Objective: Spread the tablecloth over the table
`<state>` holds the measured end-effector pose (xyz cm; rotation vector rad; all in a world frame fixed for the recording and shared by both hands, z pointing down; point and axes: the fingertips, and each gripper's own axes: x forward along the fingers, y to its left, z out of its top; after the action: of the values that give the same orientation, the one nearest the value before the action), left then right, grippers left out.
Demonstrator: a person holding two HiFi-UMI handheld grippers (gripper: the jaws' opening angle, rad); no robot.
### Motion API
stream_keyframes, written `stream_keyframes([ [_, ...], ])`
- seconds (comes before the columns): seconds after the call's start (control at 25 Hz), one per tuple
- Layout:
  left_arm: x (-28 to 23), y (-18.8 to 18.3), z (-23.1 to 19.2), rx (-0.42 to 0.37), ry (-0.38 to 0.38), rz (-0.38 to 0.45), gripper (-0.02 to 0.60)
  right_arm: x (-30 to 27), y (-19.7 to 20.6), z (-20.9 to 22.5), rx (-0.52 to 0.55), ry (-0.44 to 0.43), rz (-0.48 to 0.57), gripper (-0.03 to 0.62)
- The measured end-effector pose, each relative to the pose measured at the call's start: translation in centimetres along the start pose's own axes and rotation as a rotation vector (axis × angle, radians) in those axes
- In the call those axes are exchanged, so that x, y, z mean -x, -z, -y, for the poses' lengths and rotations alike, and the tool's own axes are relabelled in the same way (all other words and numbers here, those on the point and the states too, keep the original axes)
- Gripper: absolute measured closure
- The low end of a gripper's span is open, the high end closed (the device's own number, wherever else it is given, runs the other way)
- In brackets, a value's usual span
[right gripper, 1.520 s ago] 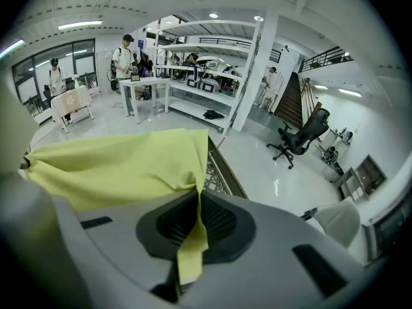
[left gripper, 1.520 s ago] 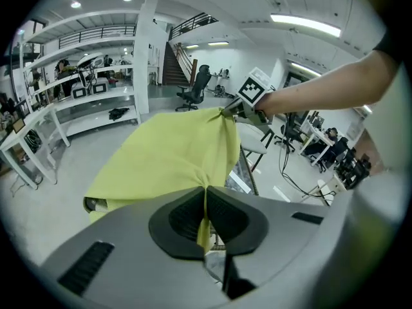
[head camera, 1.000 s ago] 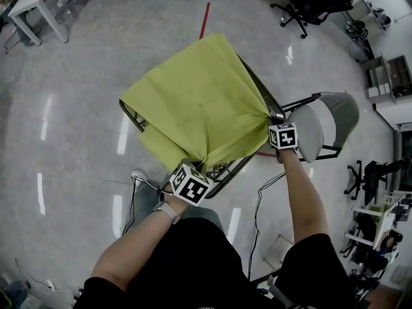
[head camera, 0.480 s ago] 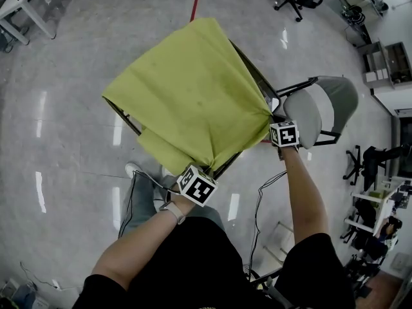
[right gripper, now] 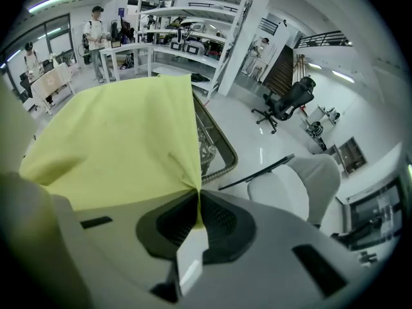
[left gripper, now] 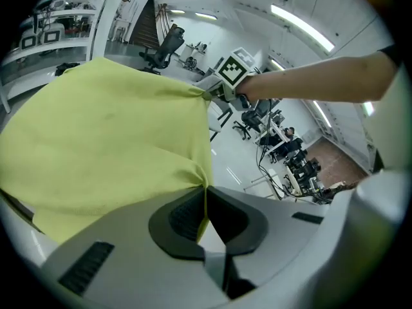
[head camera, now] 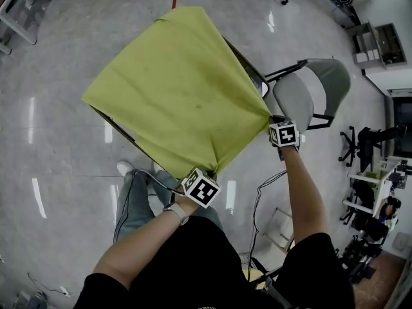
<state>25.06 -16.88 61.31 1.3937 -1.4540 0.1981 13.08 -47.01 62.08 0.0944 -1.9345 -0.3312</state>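
Left gripper [head camera: 207, 172] and right gripper [head camera: 271, 118] each clamped a near corner of the yellow-green fabric tablecloth [head camera: 174, 89]; judged best lowered evenly, taut, squared over the dark metal-framed table [right gripper: 222, 148]

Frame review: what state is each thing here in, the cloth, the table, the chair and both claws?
tablecloth: spread open over the table, pulled taut by its two near corners.
left claw: shut on one near corner of the tablecloth.
right claw: shut on the other near corner.
table: mostly covered, right rim bare.
chair: upright, unoccupied, beside the table.
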Motion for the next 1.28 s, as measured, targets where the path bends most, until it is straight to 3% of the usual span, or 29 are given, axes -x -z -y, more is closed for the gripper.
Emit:
stream_keyframes([
  [0.32,-0.7,-0.1,-1.1,-0.006,-0.030,0.014,0.560,-1.3,1.3,-0.1,-0.107,0.025,0.023,0.576],
  [0.48,0.2,-0.6,-1.4,0.026,-0.027,0.034,0.484,-1.8,1.3,-0.1,-0.153,0.039,0.028,0.574],
  [0.64,2.4,-0.4,-3.6,0.063,-0.059,0.058,0.454,-2.0,1.0,-0.1,-0.173,0.059,0.028,0.569],
  [0.88,5.5,2.2,-9.4,0.077,-0.213,0.074,0.420,-1.4,-0.5,0.2,-0.205,0.073,0.063,0.492],
  [1.04,7.6,5.4,-14.2,0.164,-0.332,0.083,0.403,-0.2,-2.3,-0.8,-0.181,0.060,0.102,0.487],
  [1.28,9.4,8.4,-19.2,0.277,-0.417,0.109,0.356,0.1,-5.0,-6.1,-0.127,-0.019,0.149,0.482],
])
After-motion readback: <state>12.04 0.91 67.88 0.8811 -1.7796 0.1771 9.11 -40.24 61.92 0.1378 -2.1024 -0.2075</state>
